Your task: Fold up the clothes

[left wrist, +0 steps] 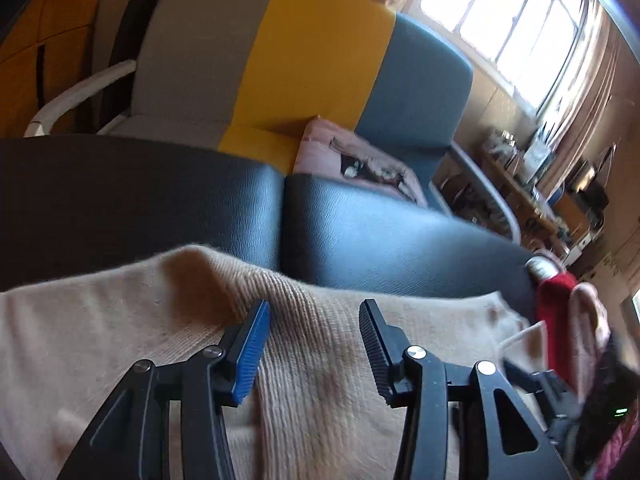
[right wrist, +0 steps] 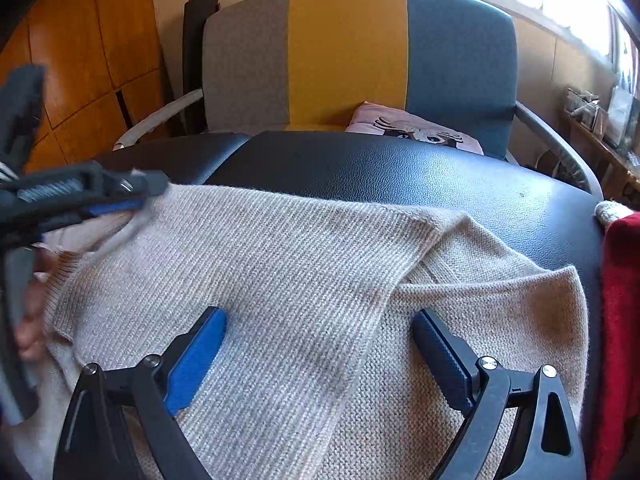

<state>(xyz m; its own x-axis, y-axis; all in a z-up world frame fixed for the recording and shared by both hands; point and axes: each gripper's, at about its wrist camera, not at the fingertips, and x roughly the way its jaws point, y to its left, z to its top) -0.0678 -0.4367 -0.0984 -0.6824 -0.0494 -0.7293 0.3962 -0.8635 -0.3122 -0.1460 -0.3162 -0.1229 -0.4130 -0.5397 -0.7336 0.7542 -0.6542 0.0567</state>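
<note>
A beige ribbed knit sweater [right wrist: 280,260] lies spread on a black padded surface [right wrist: 400,168], with one part folded over diagonally. My right gripper [right wrist: 319,314] hovers over its middle, jaws wide open and nothing between them. My left gripper [right wrist: 136,192] shows blurred at the sweater's far left corner, where the fabric edge is lifted a little. In the left wrist view the left gripper [left wrist: 315,306] stands open above the sweater [left wrist: 320,380], its pads apart over a raised ridge of knit. A hand [right wrist: 32,332] shows at the left edge.
A red garment [right wrist: 620,280] lies at the surface's right edge, seen also as a red garment [left wrist: 554,312] in the left wrist view. Behind stands a grey, yellow and blue armchair [right wrist: 348,52] with a pink printed garment [right wrist: 416,130] on its seat. Cluttered shelves line the right wall.
</note>
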